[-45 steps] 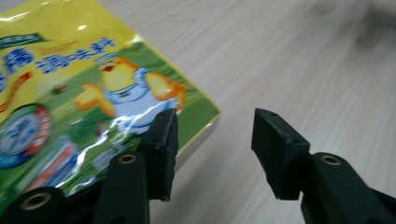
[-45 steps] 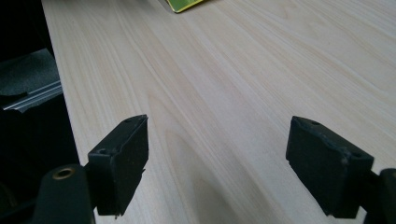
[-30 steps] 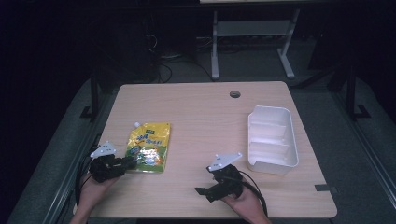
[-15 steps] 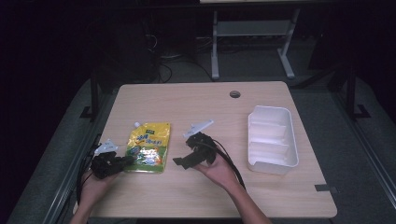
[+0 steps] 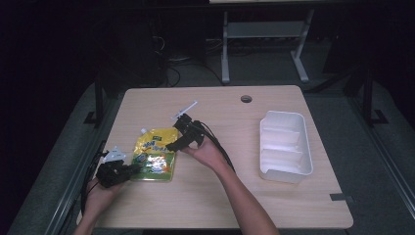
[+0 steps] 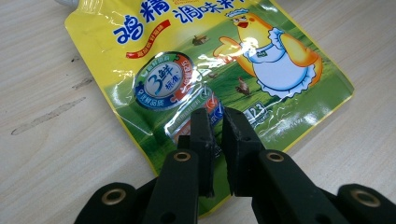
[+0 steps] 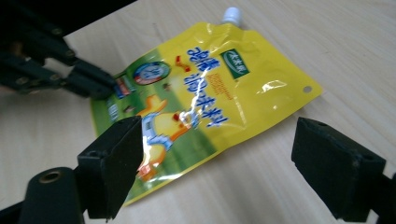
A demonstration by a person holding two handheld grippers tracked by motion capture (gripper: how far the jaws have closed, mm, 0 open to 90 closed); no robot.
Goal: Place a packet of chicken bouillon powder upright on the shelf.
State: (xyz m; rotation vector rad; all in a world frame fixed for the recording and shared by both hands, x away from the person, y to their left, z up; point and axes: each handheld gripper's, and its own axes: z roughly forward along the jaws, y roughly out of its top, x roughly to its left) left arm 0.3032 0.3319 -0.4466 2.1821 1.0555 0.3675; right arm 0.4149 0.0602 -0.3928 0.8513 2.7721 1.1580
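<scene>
From the high view, the yellow spouted pouch (image 5: 154, 155) lay flat on the counter (image 5: 274, 196), its long axis running away from the person, white spout at the far end. The left hand-held gripper (image 5: 131, 169) sat at the pouch's near left corner; the right hand-held gripper (image 5: 172, 146) hung at its right edge.

In the left gripper view, the left hand-held gripper (image 6: 217, 122) had just been closing and pinched the pouch (image 6: 205, 60) at its bottom edge.

In the right gripper view, the right hand-held gripper (image 7: 217, 135) stood wide apart above the pouch (image 7: 205, 88), gripping nothing, spout pointing away.
</scene>
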